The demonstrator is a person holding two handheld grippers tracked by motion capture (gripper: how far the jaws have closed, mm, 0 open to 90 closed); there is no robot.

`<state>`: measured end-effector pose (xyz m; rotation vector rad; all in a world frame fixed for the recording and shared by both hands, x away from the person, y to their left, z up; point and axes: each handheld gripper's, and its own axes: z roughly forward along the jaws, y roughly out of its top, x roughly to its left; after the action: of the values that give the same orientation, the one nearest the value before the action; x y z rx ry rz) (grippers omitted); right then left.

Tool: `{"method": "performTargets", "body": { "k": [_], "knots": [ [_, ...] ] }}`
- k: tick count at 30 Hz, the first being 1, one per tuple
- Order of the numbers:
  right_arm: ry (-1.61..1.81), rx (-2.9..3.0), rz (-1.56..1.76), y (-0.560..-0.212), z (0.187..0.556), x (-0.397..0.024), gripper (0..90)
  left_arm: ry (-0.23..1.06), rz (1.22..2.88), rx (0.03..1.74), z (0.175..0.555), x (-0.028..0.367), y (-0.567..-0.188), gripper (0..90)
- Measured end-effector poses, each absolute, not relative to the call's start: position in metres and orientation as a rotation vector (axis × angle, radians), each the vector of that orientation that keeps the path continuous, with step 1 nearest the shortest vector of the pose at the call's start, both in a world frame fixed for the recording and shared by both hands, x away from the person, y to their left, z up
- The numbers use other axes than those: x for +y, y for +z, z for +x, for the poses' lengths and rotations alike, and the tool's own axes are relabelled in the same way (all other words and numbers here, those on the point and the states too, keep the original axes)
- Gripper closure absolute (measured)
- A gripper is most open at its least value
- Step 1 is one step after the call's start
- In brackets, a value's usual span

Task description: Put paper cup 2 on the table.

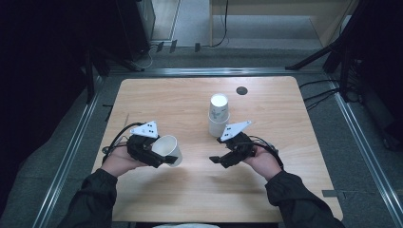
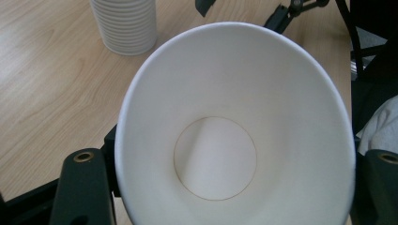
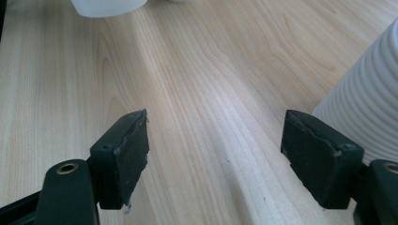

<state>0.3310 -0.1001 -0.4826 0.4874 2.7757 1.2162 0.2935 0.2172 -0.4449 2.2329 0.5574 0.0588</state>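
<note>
the left gripper (image 1: 164, 159) has its jaws closed on a white paper cup (image 1: 168, 148); the cup is tipped on its side, just above the wooden table (image 1: 190, 190), near its left front part; in the left gripper view the cup's open mouth faces the camera and its inside looks empty; the right gripper (image 1: 218, 159) holds nothing, with its jaws wide apart above bare wood; a tall stack of white cups (image 1: 218, 116) stands just behind the right gripper, near the middle of the table.
</note>
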Motion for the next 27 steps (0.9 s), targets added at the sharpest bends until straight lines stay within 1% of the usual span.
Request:
{"method": "performTargets", "body": {
  "k": [5,27],
  "knots": [
    [1.219,2.761,0.494,-0.481,0.336,-0.102,24.3,0.078,2.248,0.556,0.289,0.222,-0.448,27.9],
    [1.227,2.76,0.474,-0.478,0.35,-0.094,24.3,0.077,2.308,0.589,0.278,0.247,-0.466,27.3]
  ]
}}
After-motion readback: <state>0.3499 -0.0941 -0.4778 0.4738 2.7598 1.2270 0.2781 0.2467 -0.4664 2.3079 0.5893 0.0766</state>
